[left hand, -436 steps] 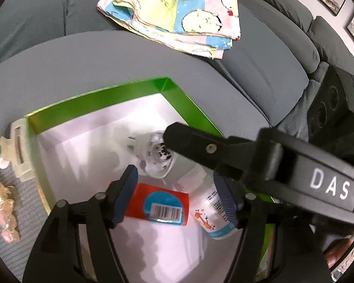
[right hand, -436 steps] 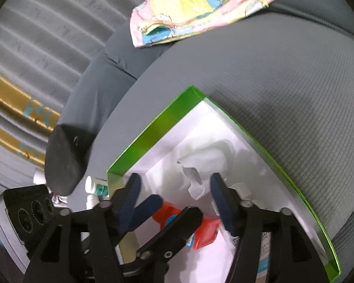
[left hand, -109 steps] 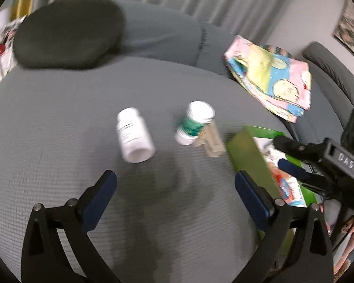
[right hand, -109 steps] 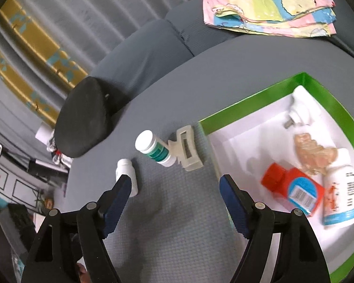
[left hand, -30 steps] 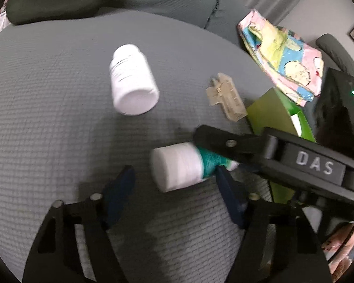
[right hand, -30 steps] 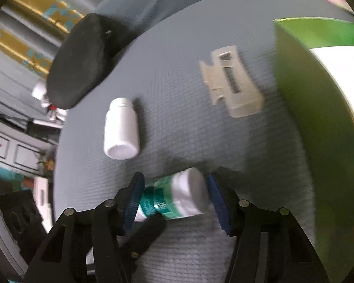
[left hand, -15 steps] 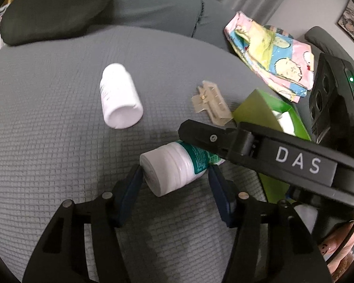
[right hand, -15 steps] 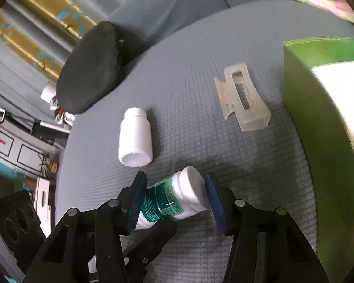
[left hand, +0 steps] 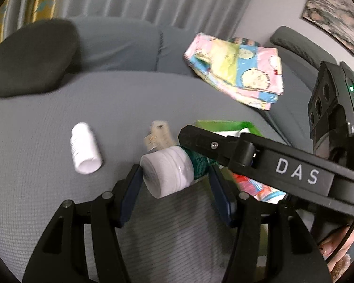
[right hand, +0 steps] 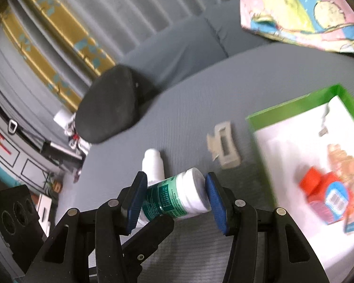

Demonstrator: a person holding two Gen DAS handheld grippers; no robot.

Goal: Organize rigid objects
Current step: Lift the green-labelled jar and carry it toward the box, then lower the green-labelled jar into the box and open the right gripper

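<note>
Both grippers hold the green-labelled bottle (right hand: 177,198) between them, clear of the grey cushion (left hand: 47,122). The right gripper (right hand: 175,199) has its blue pads closed on the bottle, one pad on the label end and the other against the white cap. The left gripper (left hand: 174,176) clamps the cap end from the other side, its left pad touching the cap; the right pad's contact is partly hidden behind the right gripper's finger, which crosses the left wrist view. The bottle lies tilted, cap toward the left camera. On the cushion below lie a white bottle (left hand: 85,152) on its side and a beige hair clip (right hand: 223,149), apart from each other; the clip is near the green box (right hand: 295,105). Inside the box, on its white floor, sit a red bottle (right hand: 323,189), a pale peach clip (right hand: 342,160) and a white plug (right hand: 324,129). A folded cartoon-print cloth (left hand: 238,70) rests on the seat beyond, and a dark round cushion (left hand: 33,56) lies to the far left
</note>
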